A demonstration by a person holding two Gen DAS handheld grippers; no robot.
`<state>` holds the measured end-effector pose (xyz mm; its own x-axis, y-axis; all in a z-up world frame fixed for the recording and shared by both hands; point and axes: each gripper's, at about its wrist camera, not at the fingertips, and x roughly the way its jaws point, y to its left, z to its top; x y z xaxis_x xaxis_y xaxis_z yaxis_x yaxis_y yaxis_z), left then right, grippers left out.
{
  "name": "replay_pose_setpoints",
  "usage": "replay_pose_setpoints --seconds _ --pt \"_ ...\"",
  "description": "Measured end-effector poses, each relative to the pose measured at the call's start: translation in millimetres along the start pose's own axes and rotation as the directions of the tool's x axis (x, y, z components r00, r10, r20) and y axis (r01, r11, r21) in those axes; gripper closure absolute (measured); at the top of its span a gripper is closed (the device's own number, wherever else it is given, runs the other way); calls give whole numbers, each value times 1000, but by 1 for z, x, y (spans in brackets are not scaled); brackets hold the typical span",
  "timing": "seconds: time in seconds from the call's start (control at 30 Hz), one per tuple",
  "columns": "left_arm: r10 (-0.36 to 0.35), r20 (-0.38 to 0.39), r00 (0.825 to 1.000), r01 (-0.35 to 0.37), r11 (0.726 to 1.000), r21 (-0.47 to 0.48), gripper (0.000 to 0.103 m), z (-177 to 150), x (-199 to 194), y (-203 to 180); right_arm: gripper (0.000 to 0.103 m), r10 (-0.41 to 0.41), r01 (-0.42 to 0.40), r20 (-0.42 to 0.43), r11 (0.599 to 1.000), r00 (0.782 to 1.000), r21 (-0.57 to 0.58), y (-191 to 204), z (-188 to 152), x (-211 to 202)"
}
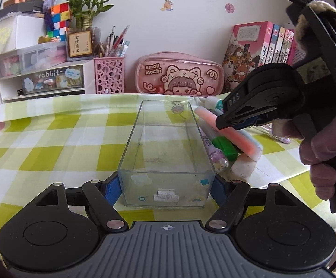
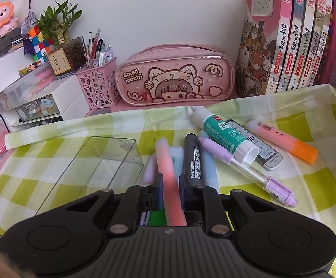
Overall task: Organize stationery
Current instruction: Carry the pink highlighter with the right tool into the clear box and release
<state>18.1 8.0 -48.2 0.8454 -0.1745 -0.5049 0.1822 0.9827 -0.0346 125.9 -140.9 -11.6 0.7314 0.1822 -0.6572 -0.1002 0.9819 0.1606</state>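
Observation:
A clear plastic box (image 1: 165, 153) stands empty on the green checked cloth; it also shows in the right wrist view (image 2: 98, 162). My left gripper (image 1: 166, 191) is shut on the box's near end, blue pads against both side walls. My right gripper (image 2: 170, 185) is shut on a pink-orange highlighter (image 2: 168, 173), seen from the side in the left wrist view (image 1: 228, 127), just right of the box. Under it lie a black marker (image 2: 193, 162), a pale blue pen (image 2: 208, 164) and a green-capped pen (image 1: 223, 147). A glue stick (image 2: 226, 136) and a purple pen (image 2: 249, 171) lie further right.
An orange highlighter (image 2: 286, 140) and a correction tape (image 2: 260, 150) lie at the right. A pink pencil case (image 2: 175, 81), pink pen holder (image 2: 98, 85), drawer unit (image 1: 40, 78) and row of books (image 2: 288, 44) line the back wall. A white eraser (image 1: 243, 166) sits by the box.

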Motion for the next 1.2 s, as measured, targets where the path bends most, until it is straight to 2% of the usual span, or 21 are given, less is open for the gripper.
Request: replay_pose_setpoints --seconds 0.1,0.17,0.23,0.3,0.47,0.57,0.6,0.73,0.8,1.03,1.2 --pt "-15 2 1000 15 999 29 28 -3 1 -5 86 20 -19 -11 999 1000 45 -6 2 -2" --pt "-25 -3 1000 25 999 34 28 -4 3 -5 88 65 -62 -25 991 998 119 -15 5 -4" --pt "-30 -9 999 31 999 30 27 -6 5 -4 96 119 -110 -32 975 992 192 -22 7 -6" --pt "-36 -7 999 36 999 30 27 -7 6 -3 96 176 -162 -34 954 984 252 -29 10 -9" --pt "-36 6 999 36 998 42 27 -9 6 -3 94 148 -132 -63 970 987 203 -20 14 -8" --pt "-36 12 999 35 998 43 28 -10 6 -4 77 136 -122 -76 979 988 164 -13 13 -3" --pt "-36 13 999 36 999 41 28 -10 6 -3 76 128 -116 -79 983 989 144 -10 13 -2" --pt "-38 17 999 37 999 40 28 -10 6 -3 77 65 -60 -102 997 993 48 2 8 8" --pt "-40 19 999 40 999 36 28 -10 5 -3 82 36 -35 -81 999 996 24 3 5 9" --pt "-42 20 999 41 999 34 28 -11 5 -2 83 114 -100 -64 976 991 192 -20 12 -4" --pt "-42 20 999 42 999 35 28 -11 5 -2 83 239 -220 -35 935 970 278 -21 22 -23"
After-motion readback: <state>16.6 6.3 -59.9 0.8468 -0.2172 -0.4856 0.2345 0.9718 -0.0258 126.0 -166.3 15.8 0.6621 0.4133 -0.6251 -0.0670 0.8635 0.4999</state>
